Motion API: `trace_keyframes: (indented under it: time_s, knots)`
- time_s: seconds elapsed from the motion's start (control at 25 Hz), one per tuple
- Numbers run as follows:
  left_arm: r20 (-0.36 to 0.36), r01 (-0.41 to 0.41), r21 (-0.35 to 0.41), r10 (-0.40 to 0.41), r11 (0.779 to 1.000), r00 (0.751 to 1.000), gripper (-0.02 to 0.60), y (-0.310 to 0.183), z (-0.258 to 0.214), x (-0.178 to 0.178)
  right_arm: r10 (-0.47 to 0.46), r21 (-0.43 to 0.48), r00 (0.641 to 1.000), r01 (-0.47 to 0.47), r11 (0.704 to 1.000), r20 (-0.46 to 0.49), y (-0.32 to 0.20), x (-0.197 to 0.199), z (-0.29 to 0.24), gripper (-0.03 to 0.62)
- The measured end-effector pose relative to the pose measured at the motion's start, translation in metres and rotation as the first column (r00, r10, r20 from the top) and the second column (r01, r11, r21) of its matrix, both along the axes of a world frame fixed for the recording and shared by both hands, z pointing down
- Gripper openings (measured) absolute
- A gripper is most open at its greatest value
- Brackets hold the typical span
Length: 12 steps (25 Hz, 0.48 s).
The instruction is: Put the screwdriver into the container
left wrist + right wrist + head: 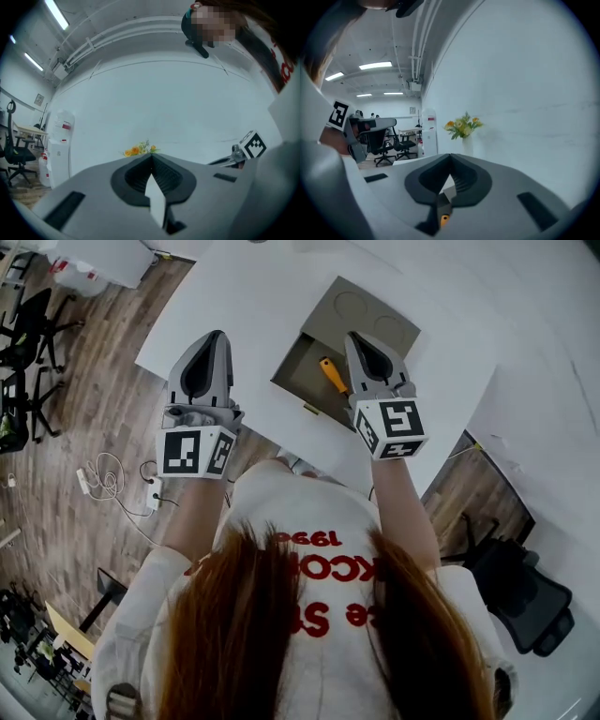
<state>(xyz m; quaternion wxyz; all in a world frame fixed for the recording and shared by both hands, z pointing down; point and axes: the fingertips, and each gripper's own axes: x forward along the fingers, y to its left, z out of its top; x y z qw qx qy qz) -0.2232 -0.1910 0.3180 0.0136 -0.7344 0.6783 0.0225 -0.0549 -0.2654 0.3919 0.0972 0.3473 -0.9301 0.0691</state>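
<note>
The screwdriver, with its orange handle, lies inside the open grey-brown container on the white table. My right gripper hangs above the container, just right of the screwdriver, its jaws shut with nothing between them. In the right gripper view the gripper points at a white wall, and a speck of the orange handle shows low through the gap. My left gripper is held up left of the container, over the table's edge. Its tips meet, shut and empty.
The white table runs on beyond the container. A vase of flowers stands by the wall ahead. Cables and a power strip lie on the wood floor at left, office chairs stand further left, and a black chair at right.
</note>
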Motion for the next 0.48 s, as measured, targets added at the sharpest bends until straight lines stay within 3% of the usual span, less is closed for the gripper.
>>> trace_keyframes:
  time_s: [0.24, 0.48]
  knots:
    - [0.02, -0.013, 0.032, 0.012, 0.999, 1.0, 0.006, 0.0, -0.014, 0.002, 0.063, 0.093, 0.995, -0.071, 0.993, 0.08, 0.004, 0.02, -0.043, 0.005]
    - [0.025, -0.107, 0.054, 0.105, 0.993, 0.994, 0.006, -0.014, -0.023, 0.031, 0.194, 0.134, 0.974, -0.209, 0.969, 0.121, 0.012, 0.07, -0.065, 0.005]
